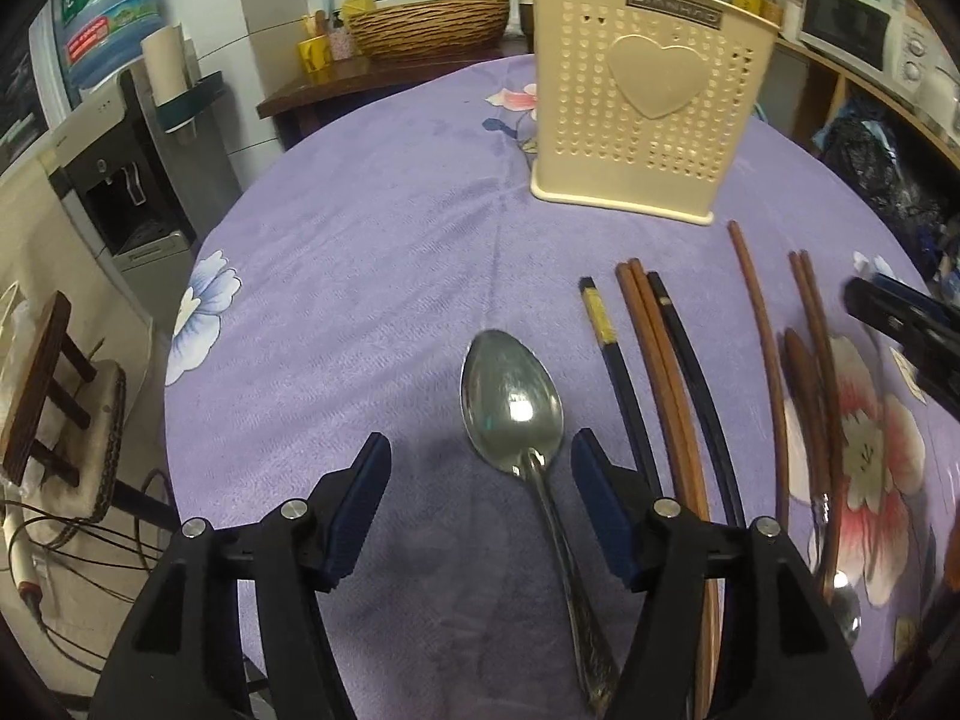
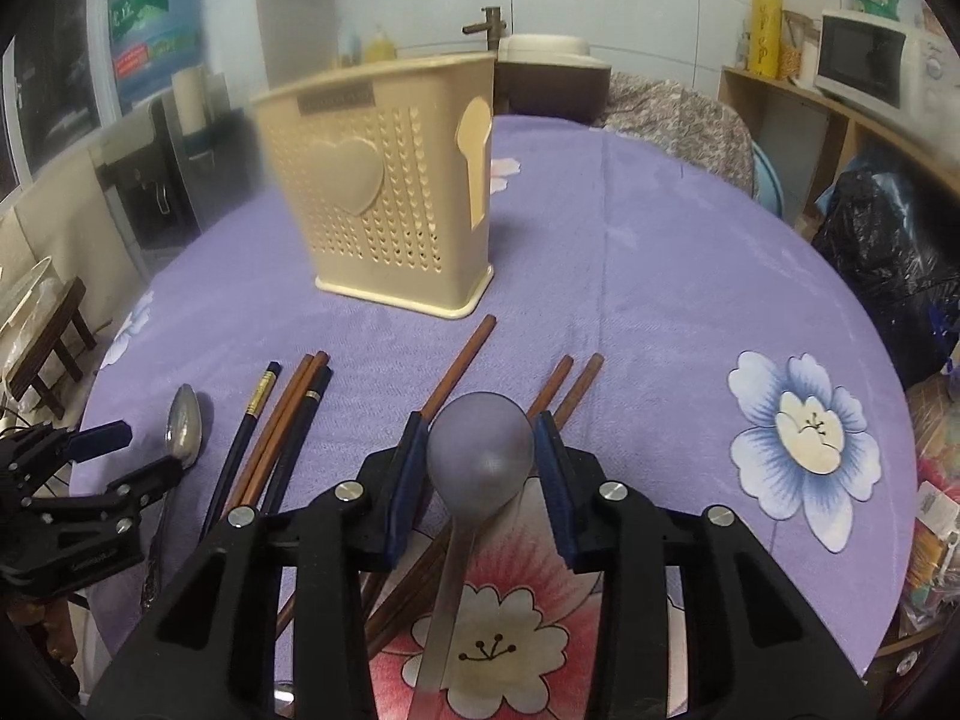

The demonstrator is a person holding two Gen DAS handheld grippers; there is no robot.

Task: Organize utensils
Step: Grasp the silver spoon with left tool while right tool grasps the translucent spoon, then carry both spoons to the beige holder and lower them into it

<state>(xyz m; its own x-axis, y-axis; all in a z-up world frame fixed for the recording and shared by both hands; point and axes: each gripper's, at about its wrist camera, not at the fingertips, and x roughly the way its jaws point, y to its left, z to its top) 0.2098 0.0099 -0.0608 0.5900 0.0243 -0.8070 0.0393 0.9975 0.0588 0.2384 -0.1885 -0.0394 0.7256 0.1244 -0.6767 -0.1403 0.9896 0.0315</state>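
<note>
A cream perforated utensil holder stands at the far side of the purple-clothed table; it also shows in the right wrist view. A shiny steel spoon lies bowl up, its handle running between the fingers of my open left gripper. Several brown and black chopsticks lie to its right. In the right wrist view my right gripper is open, its pads on either side of a matte grey spoon's bowl, which lies over chopsticks. The left gripper and steel spoon show at left.
The round table carries a purple floral cloth. A water dispenser and wooden stool stand left of the table. A wicker basket sits on a counter behind. A microwave and black bag are at right.
</note>
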